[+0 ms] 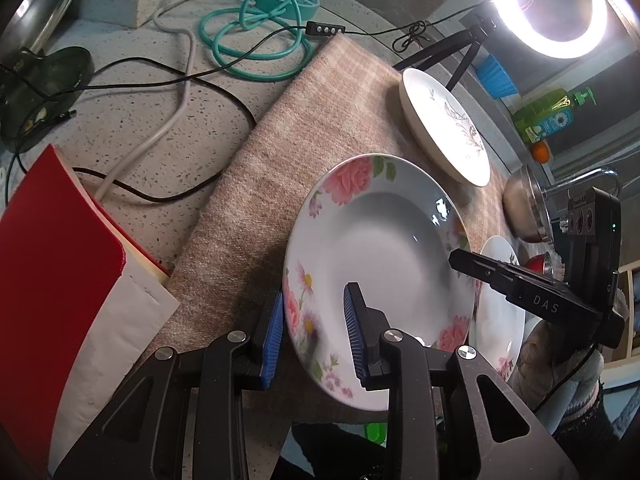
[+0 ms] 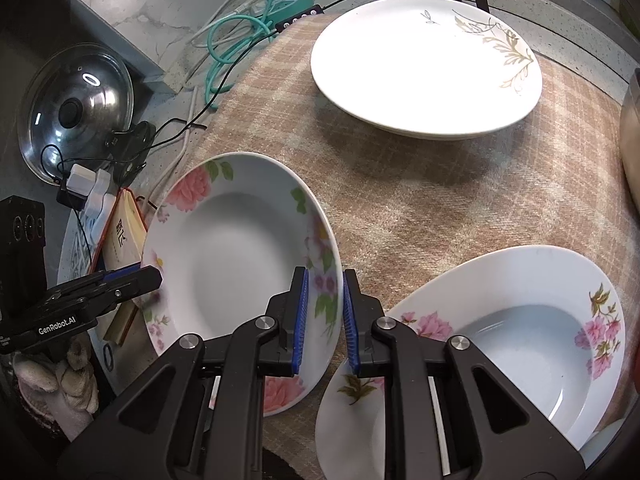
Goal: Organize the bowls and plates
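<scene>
A rose-patterned deep plate (image 1: 380, 264) (image 2: 236, 276) is tilted up off the checked cloth (image 1: 280, 168). My left gripper (image 1: 314, 332) straddles its near-left rim, jaws open with a wide gap. My right gripper (image 2: 323, 320) is shut on its opposite rim and also shows in the left wrist view (image 1: 456, 258). A second floral deep plate (image 2: 520, 344) (image 1: 498, 308) lies beside it at right. A white plate with gold leaves (image 2: 424, 68) (image 1: 444, 124) sits farther back on the cloth.
Teal and black cables (image 1: 256, 44) lie on the speckled counter. A red book (image 1: 52, 248) is at left. A glass pot lid (image 2: 76, 108), a ring light (image 1: 556, 4), a soap bottle (image 1: 552, 114) and a steel bowl (image 1: 526, 208) ring the cloth.
</scene>
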